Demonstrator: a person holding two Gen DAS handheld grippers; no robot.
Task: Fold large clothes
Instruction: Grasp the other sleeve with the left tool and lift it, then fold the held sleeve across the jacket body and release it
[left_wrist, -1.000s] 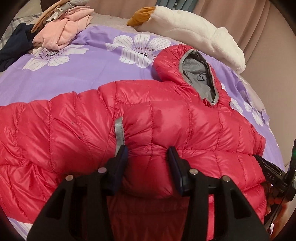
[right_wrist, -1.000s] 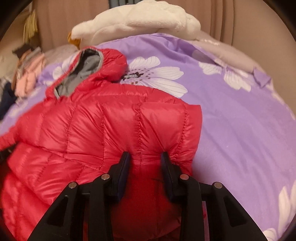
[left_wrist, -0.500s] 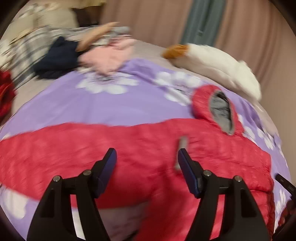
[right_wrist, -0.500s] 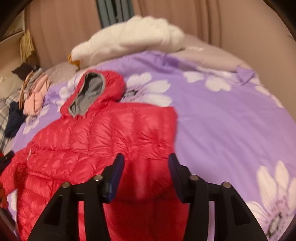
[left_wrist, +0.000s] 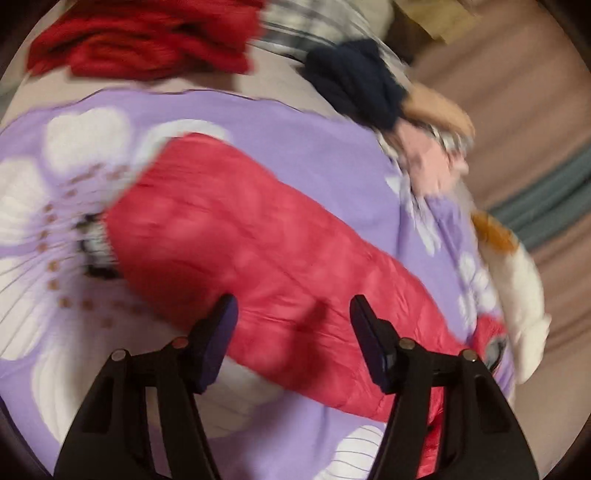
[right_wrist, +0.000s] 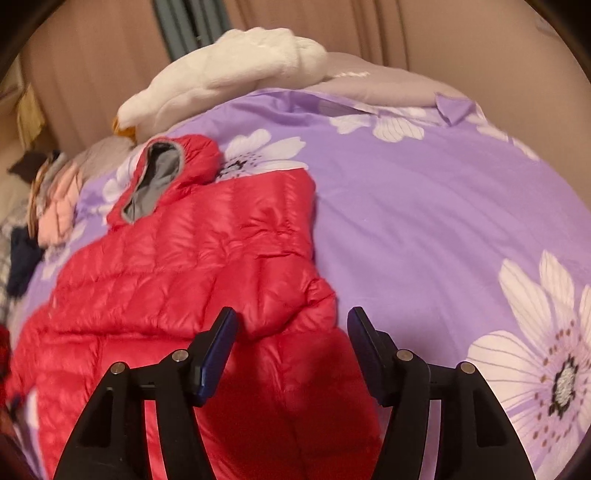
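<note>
A red puffer jacket (right_wrist: 192, 266) with a grey-lined hood (right_wrist: 159, 173) lies on the purple flowered bedspread (right_wrist: 424, 221), its right sleeve folded over the body. My right gripper (right_wrist: 291, 347) is open and empty above the jacket's right edge. In the blurred left wrist view the jacket's left sleeve (left_wrist: 236, 243) stretches out flat, its cuff (left_wrist: 98, 247) at the left. My left gripper (left_wrist: 293, 332) is open and empty just above that sleeve.
A white plush goose (right_wrist: 229, 74) lies at the head of the bed. Pink clothes (right_wrist: 59, 210) and dark navy clothes (left_wrist: 354, 81) are piled at the bed's edge, with a red garment (left_wrist: 147, 40) and a plaid one beyond. Curtains hang behind.
Both grippers have opened and let go of the jacket. The left gripper swung left along the outstretched sleeve; the right one pulled back and up from the folded sleeve.
</note>
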